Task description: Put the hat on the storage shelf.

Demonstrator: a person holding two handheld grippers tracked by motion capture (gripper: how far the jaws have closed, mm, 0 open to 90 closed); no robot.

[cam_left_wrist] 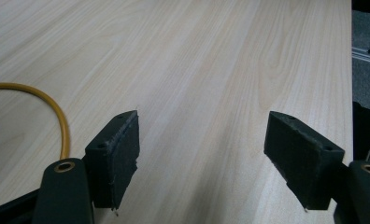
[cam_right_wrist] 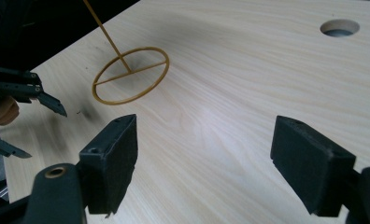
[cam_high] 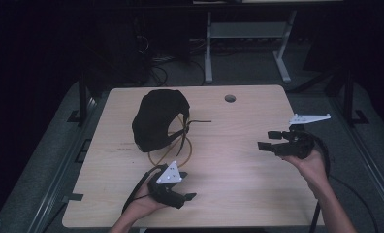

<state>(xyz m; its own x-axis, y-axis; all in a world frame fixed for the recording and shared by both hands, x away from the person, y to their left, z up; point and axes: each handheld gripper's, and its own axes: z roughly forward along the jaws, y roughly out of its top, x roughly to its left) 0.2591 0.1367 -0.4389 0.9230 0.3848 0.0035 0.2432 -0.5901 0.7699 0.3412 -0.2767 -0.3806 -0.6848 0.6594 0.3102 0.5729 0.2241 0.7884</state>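
On the left half of the counter (cam_high: 238, 160) lies a black cap (cam_high: 157, 119), with a yellow ring (cam_high: 173, 148) on the wood just beside it, partly under its edge. Your left tool (cam_high: 187, 196) sits near the front edge, close to the ring, spread wide with nothing between its jaws. Your right tool (cam_high: 270, 140) hovers well apart on the right, pointing toward the cap, likewise spread and empty.

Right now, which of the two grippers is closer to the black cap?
The left gripper, near the table's front edge just below the black cap and its yellow ring. The right gripper is farther away, across bare wood.
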